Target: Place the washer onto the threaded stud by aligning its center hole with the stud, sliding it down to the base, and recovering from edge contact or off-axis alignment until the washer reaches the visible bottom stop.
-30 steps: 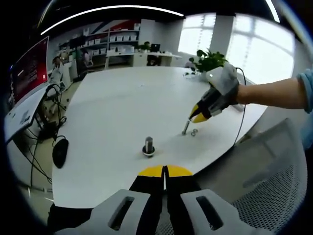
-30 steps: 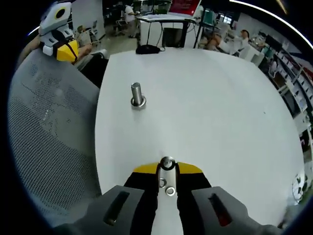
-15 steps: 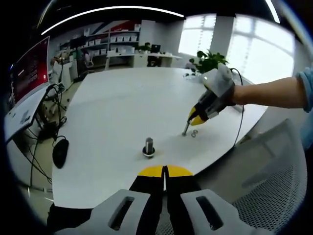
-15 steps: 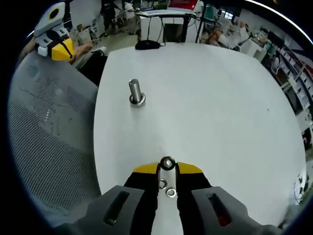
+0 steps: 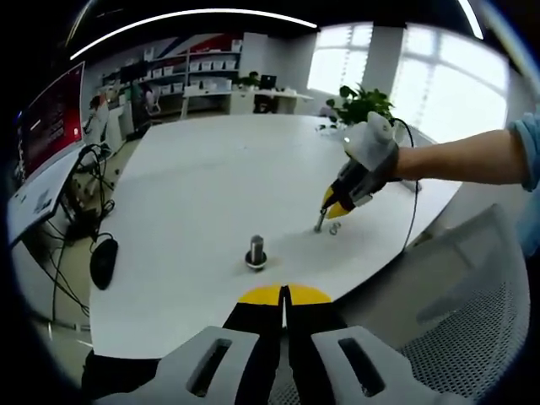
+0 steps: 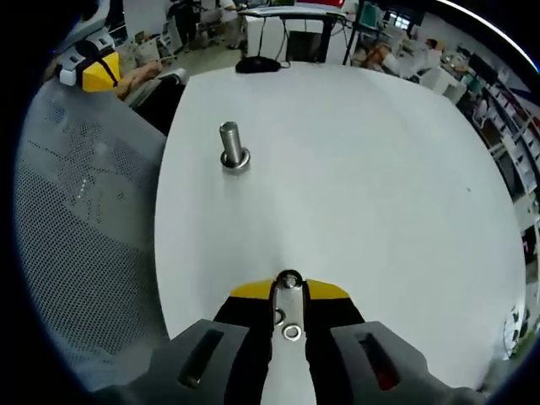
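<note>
Two tongs: right tongs [image 6: 288,291] pinching small silver ring washer [image 6: 289,280], upright steel threaded stud [image 6: 231,147] well ahead-left of it on white table [image 6: 354,169]; left tongs [image 5: 285,297] pressed together, nearer stud.

We see an open office: big white desk [image 5: 211,194], bright windows [image 5: 439,84] behind a potted plant [image 5: 361,105], white shelves [image 5: 207,74], a grey mesh chair [image 5: 472,312], a red screen [image 5: 52,118], a curved ceiling light strip [image 5: 186,17].
</note>
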Demonstrator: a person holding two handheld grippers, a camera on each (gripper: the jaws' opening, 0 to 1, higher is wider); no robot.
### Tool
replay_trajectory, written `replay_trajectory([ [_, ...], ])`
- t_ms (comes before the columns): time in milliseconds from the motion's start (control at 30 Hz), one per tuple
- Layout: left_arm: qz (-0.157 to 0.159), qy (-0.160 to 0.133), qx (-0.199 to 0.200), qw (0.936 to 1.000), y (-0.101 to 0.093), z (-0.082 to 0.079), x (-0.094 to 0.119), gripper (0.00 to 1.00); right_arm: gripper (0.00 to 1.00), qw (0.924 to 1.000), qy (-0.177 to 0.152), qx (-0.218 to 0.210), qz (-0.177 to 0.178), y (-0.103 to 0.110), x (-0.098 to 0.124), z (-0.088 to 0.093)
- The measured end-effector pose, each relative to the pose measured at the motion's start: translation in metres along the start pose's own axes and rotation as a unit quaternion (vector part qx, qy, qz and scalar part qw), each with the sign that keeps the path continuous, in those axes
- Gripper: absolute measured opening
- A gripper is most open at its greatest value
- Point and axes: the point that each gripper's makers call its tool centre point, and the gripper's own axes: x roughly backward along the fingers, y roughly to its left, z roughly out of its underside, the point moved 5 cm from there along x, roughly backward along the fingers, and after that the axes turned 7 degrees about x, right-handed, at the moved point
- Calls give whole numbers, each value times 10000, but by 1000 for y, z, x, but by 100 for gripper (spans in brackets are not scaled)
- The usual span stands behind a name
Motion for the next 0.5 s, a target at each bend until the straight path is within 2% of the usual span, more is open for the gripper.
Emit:
replay_trajectory([
  [333, -2, 43, -2, 10000, 0, 1, 0, 0, 13, 9998, 175, 63, -104, 5, -17, 5],
  [367, -2, 50, 0, 10000, 0, 2, 0, 0, 5, 9995, 277, 108, -141, 5, -18, 7],
  [400, -2, 55, -1, 10000, 0, 2, 0, 0, 3, 9994, 184, 290, -104, 4, -20, 6],
  [500, 0, 59, 1, 10000, 0, 1, -1, 0, 3, 9993, 322, 142, -148, 4, -25, 11],
])
